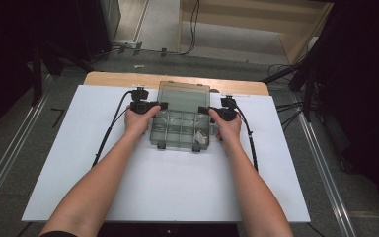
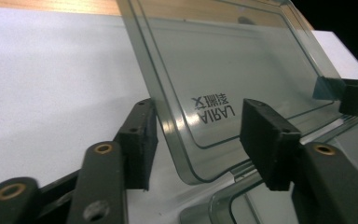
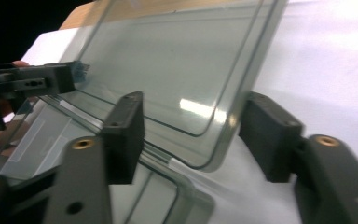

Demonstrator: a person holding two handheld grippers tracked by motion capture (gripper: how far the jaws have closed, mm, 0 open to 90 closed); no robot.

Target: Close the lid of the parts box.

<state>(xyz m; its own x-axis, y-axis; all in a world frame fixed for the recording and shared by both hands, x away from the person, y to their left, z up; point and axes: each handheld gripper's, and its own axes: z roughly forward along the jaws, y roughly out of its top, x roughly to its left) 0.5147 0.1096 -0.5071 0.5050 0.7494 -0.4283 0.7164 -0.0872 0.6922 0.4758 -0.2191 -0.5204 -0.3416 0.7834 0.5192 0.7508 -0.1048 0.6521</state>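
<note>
A clear smoky plastic organiser box (image 1: 180,129) with several compartments sits mid-table, its lid (image 1: 182,94) raised and leaning back. My left gripper (image 1: 162,105) is at the lid's left edge and my right gripper (image 1: 203,109) at its right edge. In the left gripper view the gripper (image 2: 200,140) is open, and a lower corner of the lid (image 2: 223,74), printed with mirrored lettering, stands between its jaws. The right gripper (image 3: 198,135) is open too, straddling the other corner of the lid (image 3: 177,60). Each view shows the other gripper across the lid.
The box rests on a white board (image 1: 168,182) over a wooden tabletop (image 1: 113,79). Black cables (image 1: 109,129) trail from both grippers. Something small and white (image 1: 203,139) lies in the box's front right compartment. Dark stands and floor rails flank the table.
</note>
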